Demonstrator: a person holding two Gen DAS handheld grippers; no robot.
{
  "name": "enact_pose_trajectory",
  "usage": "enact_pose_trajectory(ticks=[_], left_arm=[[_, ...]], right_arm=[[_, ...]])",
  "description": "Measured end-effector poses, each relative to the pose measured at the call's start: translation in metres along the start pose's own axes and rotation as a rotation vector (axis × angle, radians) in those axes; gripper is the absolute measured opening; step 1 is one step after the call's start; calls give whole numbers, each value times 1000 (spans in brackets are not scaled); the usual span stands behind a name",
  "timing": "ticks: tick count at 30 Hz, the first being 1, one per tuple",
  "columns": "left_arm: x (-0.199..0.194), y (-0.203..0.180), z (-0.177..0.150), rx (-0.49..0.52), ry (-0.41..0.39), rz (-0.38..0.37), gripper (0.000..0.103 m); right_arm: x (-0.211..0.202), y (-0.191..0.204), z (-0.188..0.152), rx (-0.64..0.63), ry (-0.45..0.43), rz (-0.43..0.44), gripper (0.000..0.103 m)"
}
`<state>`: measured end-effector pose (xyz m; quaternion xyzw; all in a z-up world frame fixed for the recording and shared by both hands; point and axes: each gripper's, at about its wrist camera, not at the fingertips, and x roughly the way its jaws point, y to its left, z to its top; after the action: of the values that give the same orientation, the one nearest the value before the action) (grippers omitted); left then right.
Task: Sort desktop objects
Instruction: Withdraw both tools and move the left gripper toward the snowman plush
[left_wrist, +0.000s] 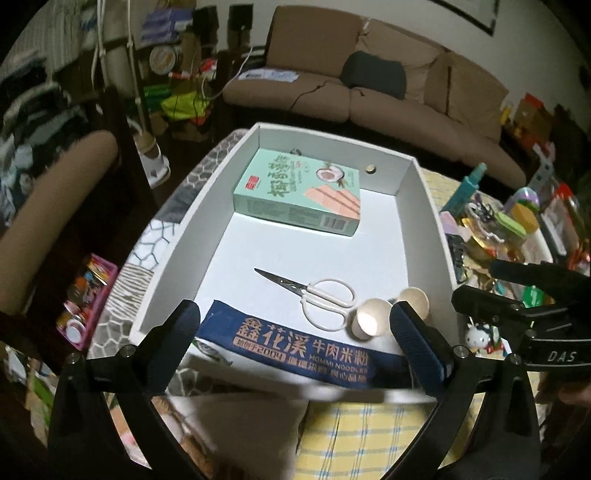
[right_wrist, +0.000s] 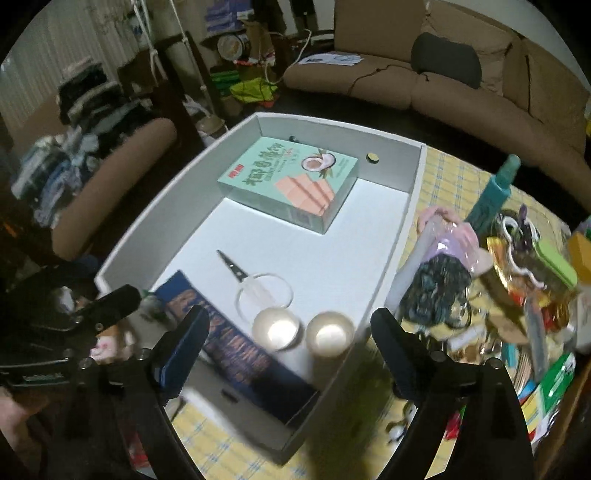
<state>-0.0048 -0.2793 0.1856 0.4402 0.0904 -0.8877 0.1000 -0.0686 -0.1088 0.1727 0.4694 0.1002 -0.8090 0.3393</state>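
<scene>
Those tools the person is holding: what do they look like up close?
Each tool is a black, matte, forked frame. The left tool and the right tool both have two angled black fingers tipped with dark blue ribbed pads and small silver screws at the joints. The right tool's side carries white letters, "DAS".

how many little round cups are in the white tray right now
2. Both stand side by side at the white tray's near end: left cup beside the scissors' handles, right cup nearer the tray's right wall.
</scene>
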Motion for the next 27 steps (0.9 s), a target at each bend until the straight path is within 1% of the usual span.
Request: enact_pose_trajectory(ticks=[3,8,11,14,15,18,20,24,27], left_arm=[[-19,-14,-7,31,-37,15,103],[-41,-40,-20,84,-61,17,103],[-49,-55,-29,99,-68,10,103],[-54,-71,-41,105,-69,-29,103],[-55,-74,-45,106,-74,-40,103],[-58,-86,-59,107,-87,-94,103],[-57,-95,-68,113,-83,-119,103],[-54,-116,-93,145,-83,-144,103],[-50,-134,-117,177,-73,-150,103]], right_arm=[[-17,-2,-13,8,-16,-6,92],[-45,-5,-40,-2,-46,-27,97],[-61,-11,-58,0,-58,-32,97],[-79,-21,-75,3,-73,-40,97],[-88,-27,-83,5,-85,-43,98],[-113,-50,-107,16,-114,-60,103],[-125,-69,-125,32,-122,-76,103],[-140,-102,-159,81,-146,-105,103],[-146,-125,-189,133,-169,-110,103]])
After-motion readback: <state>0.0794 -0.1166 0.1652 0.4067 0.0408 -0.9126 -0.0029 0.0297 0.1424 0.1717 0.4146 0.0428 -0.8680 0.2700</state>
